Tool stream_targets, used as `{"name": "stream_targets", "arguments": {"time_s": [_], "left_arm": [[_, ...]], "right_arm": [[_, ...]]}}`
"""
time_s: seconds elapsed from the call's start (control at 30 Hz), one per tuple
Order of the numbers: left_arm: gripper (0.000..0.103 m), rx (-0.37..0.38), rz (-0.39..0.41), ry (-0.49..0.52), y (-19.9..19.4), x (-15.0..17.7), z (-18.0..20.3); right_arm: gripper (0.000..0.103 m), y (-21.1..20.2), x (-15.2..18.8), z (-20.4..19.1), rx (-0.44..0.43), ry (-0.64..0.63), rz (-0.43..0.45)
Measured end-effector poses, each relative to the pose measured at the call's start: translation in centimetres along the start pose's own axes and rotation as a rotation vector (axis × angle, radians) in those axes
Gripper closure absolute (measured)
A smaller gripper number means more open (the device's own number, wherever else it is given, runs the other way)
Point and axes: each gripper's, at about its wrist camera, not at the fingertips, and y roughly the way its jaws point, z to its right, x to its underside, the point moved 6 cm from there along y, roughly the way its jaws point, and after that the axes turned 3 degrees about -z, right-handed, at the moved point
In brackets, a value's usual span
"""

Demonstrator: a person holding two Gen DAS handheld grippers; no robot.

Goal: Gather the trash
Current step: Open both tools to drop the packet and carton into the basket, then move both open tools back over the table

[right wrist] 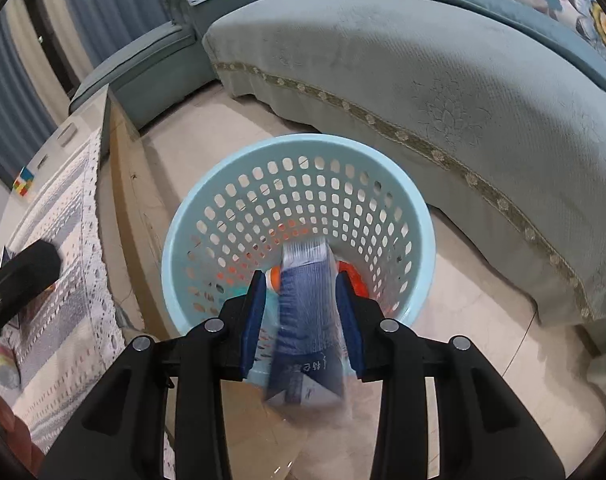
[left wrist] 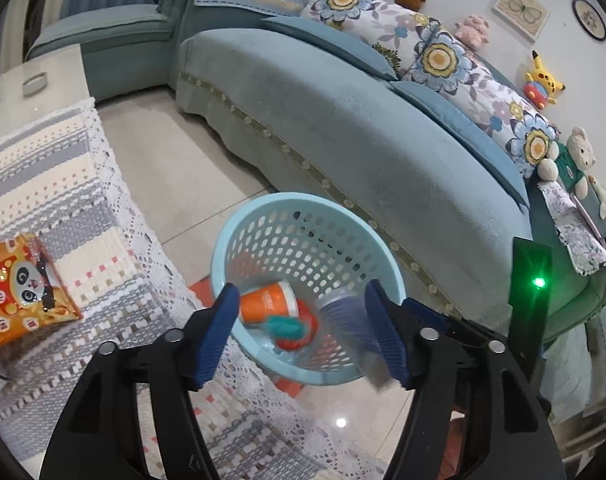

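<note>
Blue basket (right wrist: pixel 299 152) on the floor beside the sofa (right wrist: pixel 443 80), holding an orange cup (left wrist: pixel 267 302) and crumpled orange-teal wrapper (left wrist: pixel 299 326). Left gripper (left wrist: pixel 301 332) wide over it, a blurred clear-blue packet (left wrist: pixel 349 320) against one pad. Right gripper (right wrist: pixel 301 320) narrow around a blurred blue packet (right wrist: pixel 307 320); contact unclear.

This is a home living room. A long teal sofa (left wrist: pixel 343 120) curves along the wall, with flowered cushions (left wrist: pixel 435 56) and soft toys (left wrist: pixel 543 80) on its back. Framed pictures (left wrist: pixel 523 10) hang on the pale wall above it. The floor (left wrist: pixel 183 184) is pale tile, and a lace-edged woven cloth (left wrist: pixel 63 200) covers the low worktop.
</note>
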Motion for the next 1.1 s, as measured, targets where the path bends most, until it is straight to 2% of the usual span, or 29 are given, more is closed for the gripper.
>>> {"name": "stream_targets", "arguments": {"time_s": [0.07, 0.3, 0.5, 0.7, 0.83, 1.03, 1.1], "left_arm": [[0.032, 0.003, 0.019, 0.007, -1.0, -0.2, 0.1], [0.032, -0.016, 0.061, 0.000, -4.1, -0.5, -0.2], [0.032, -0.044, 0.153, -0.010, -9.9, -0.9, -1.0], [0.032, -0.090, 0.278, -0.054, -17.8, -1.4, -3.1], [0.032, -0.170, 0.351, -0.099, -23.1, -1.1, -5.7], [0.032, -0.288, 0.431, -0.215, -30.0, 0.4, -11.5], [0.029, -0.314, 0.451, -0.259, -31.9, 1.2, -13.5]], "right_arm": [[0.056, -0.5, 0.0, 0.1, -0.001, -0.001, 0.024], [0.056, -2.5, -0.2, -1.6, -0.006, -0.046, 0.051], [0.056, -6.3, -0.7, -5.5, -0.032, -0.128, 0.126], [0.056, -11.6, -1.1, -11.2, -0.121, -0.218, 0.218], [0.056, -14.4, -0.5, -15.2, -0.189, -0.281, 0.260], [0.056, -17.7, 1.5, -22.6, -0.291, -0.407, 0.300], [0.056, -18.4, 2.5, -24.9, -0.323, -0.450, 0.304]]}}
